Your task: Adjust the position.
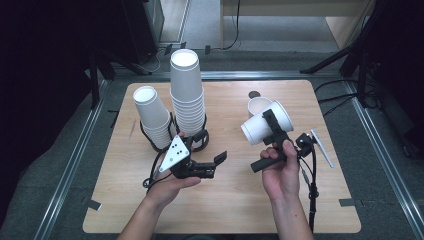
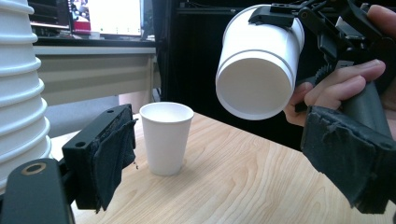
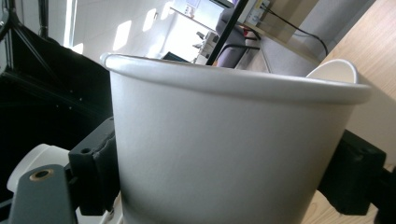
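Risk of crushing: thin paper wall of the cup (image 1: 260,127), clamped between the jaws of the right hand-held gripper (image 1: 272,131), likely to buckle or go oval if squeezed harder. Risk of slipping too: held aloft and tilted on its side above the surface (image 1: 225,210), smooth wall against the pads, so a loose grip could drop it onto the single cup (image 1: 256,105) standing upright just behind. Left hand-held gripper (image 1: 217,165) released, jaws apart and empty, near the two stacks of cups (image 1: 187,95). Held cup plain white, tapered, rolled rim, recessed base facing left, no visible dents.
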Demonstrator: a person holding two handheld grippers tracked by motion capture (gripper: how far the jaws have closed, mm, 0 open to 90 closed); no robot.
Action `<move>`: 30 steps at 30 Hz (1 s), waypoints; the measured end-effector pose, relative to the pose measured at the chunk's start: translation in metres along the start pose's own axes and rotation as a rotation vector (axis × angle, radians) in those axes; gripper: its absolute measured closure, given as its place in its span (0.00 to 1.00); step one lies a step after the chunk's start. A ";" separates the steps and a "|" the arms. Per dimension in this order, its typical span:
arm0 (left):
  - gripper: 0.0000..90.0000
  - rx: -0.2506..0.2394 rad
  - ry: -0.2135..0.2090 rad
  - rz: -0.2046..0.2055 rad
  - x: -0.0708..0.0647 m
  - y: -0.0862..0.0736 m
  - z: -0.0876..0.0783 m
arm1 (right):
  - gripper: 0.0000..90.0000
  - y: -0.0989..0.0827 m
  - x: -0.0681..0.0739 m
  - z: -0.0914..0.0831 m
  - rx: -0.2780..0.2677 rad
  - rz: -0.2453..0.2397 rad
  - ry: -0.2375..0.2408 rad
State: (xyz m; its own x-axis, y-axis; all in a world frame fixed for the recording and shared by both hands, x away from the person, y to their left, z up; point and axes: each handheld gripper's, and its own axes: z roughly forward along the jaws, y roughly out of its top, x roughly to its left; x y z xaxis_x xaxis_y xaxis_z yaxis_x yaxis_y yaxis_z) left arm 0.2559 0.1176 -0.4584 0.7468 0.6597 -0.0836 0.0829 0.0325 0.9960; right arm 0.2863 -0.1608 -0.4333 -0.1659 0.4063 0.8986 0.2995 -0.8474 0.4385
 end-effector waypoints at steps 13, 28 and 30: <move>0.11 0.006 0.002 0.000 0.001 -0.001 0.000 | 0.17 0.002 0.000 -0.001 -0.032 -0.205 -0.029; 0.11 0.019 0.000 -0.003 0.001 -0.002 0.000 | 0.16 0.002 -0.003 0.000 -0.069 -0.462 -0.070; 0.11 0.020 0.001 -0.002 0.002 -0.003 0.000 | 0.16 0.001 -0.003 0.001 -0.076 -0.528 -0.078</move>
State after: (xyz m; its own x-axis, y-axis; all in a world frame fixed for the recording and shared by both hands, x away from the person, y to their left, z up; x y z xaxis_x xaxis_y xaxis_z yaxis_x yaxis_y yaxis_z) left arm 0.2569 0.1188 -0.4612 0.7460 0.6604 -0.0856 0.0978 0.0186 0.9950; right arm 0.2883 -0.1625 -0.4357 -0.2041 0.8054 0.5565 0.1246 -0.5425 0.8308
